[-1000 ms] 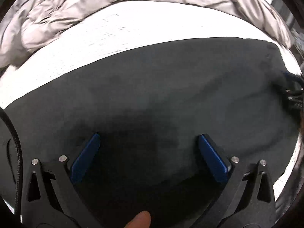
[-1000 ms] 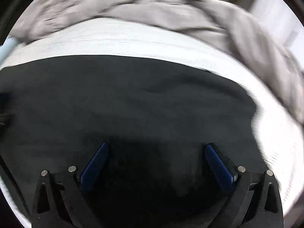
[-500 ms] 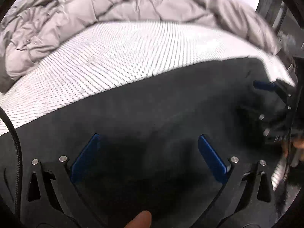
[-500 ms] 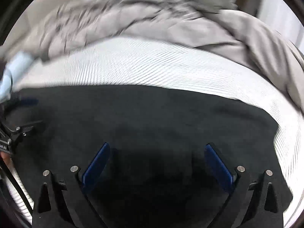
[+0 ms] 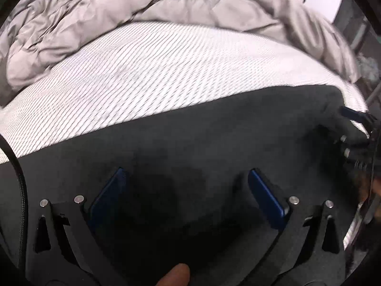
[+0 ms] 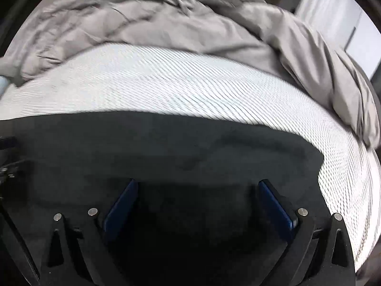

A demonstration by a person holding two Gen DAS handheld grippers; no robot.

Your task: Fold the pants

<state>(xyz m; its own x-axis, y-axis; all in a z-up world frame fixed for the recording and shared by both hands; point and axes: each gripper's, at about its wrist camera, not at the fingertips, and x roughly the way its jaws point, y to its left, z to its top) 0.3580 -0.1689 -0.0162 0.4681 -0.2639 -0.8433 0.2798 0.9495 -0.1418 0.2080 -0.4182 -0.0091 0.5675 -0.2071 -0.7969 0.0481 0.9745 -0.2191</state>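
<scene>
Your left tongs and right tongs both gape apart over the black pants, gripping nothing. The pants lie flat in a broad band on the striped mattress; further folds probably remain.

Both views carry heavy fisheye bending, with black vignette corners. Light is bright and diffuse, washing the white ribbed mattress close to glare. The dark pants swallow detail; a deeper shadow pools between the wide-spread blue pads. Motion blur smears the grey duvet and the mattress weave, strongest toward the rims.
</scene>
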